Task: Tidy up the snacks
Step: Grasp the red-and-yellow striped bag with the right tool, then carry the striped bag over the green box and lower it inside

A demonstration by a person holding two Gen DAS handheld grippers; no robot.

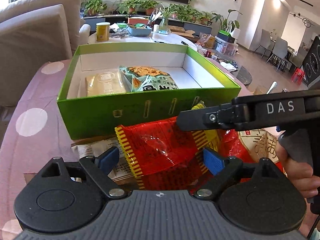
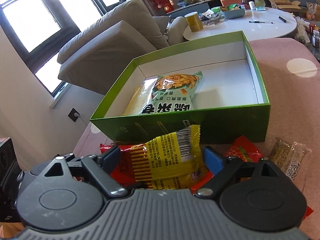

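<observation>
An open green box point(image 1: 96, 118) point(image 2: 220, 126) stands on a pink dotted cloth point(image 1: 34, 108). Inside it a green snack bag point(image 1: 148, 78) point(image 2: 176, 92) lies partly over a beige pack point(image 1: 104, 84) point(image 2: 138, 100). In front of the box lies a pile of snacks, topped by a red and yellow bag point(image 1: 160, 146) point(image 2: 170, 158). My left gripper point(image 1: 161, 159) hangs open over this bag, blue pads on either side without pressing. My right gripper point(image 2: 162, 157) is open wide around the bag's yellow end; in the left wrist view it point(image 1: 192, 120) reaches in from the right, held by a hand point(image 1: 298, 172).
More packs lie in the pile: a white one point(image 1: 94, 150), a red one with a cream label point(image 1: 258, 142), and a clear grain pack point(image 2: 288, 158) to the right. A sofa point(image 2: 112, 40) stands left; behind the box, a white table point(image 2: 240, 28) holds a yellow can point(image 2: 194, 22).
</observation>
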